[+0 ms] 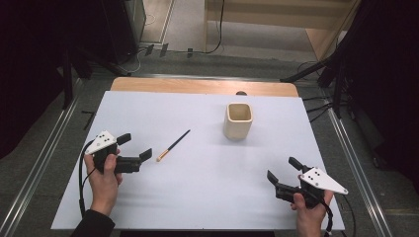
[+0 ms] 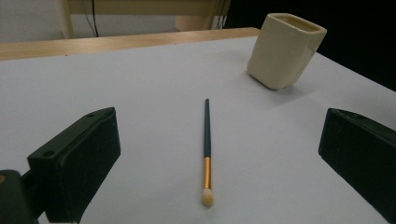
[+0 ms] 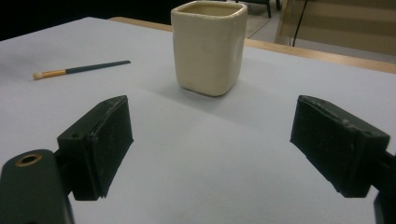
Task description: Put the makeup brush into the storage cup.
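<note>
A slim makeup brush lies flat on the white surface, pale bristle tip toward the left hand-held gripper, just beside it. It has a dark handle, a gold ferrule and a cream tip. Both the left and the right hand-held gripper stand wide open, holding nothing. The thin handle could roll or slide away if the jaws close off-centre. A cream square cup stands upright, well apart.

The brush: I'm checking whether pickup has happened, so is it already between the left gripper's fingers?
No, the brush lies flat on the table, ahead of the open left gripper.
</note>
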Demonstrator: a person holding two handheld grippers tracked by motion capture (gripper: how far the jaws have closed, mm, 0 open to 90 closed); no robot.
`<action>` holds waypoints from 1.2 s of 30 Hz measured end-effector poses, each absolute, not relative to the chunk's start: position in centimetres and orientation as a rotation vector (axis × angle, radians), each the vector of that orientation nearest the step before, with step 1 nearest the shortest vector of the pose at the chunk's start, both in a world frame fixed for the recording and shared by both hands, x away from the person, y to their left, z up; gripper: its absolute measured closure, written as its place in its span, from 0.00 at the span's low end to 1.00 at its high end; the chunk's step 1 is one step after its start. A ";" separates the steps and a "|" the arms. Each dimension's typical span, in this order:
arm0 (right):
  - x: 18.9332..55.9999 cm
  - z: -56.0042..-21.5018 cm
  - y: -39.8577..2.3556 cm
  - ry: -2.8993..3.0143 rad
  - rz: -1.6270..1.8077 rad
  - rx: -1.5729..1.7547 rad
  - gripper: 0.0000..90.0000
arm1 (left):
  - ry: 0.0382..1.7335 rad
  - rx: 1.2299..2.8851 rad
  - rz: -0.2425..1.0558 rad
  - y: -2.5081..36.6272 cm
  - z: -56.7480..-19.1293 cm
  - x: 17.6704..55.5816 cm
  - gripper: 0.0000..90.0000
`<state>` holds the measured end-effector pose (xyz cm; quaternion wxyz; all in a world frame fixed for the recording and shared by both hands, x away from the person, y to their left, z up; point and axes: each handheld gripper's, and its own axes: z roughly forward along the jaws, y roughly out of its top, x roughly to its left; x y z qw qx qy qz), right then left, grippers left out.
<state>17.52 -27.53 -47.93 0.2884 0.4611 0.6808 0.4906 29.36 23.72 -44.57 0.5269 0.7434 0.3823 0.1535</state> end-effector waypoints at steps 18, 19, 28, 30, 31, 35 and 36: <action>17.7 -48.1 -27.4 1.831 1.309 1.235 0.15 | 0.903 1.911 0.284 21.5 -43.9 31.9 0.00; 17.7 -48.1 -27.4 1.832 1.309 1.236 0.15 | 0.903 1.918 0.282 21.4 -43.9 32.0 0.00; 17.7 -48.2 -27.2 1.846 1.308 1.231 0.15 | 0.911 1.985 0.258 20.4 -43.8 33.2 0.00; 17.8 -48.2 -27.1 1.846 1.309 1.231 0.15 | 0.915 2.005 0.261 20.1 -43.7 33.4 0.00; 17.8 -48.2 -27.1 1.847 1.309 1.232 0.15 | 0.919 2.020 0.259 19.9 -43.7 33.5 0.00; 17.8 -48.3 -27.1 1.854 1.308 1.226 0.15 | 0.926 2.069 0.260 19.3 -43.7 34.1 0.00; 17.8 -48.3 -27.1 1.854 1.307 1.228 0.15 | 0.933 2.081 0.271 19.2 -43.7 34.2 0.03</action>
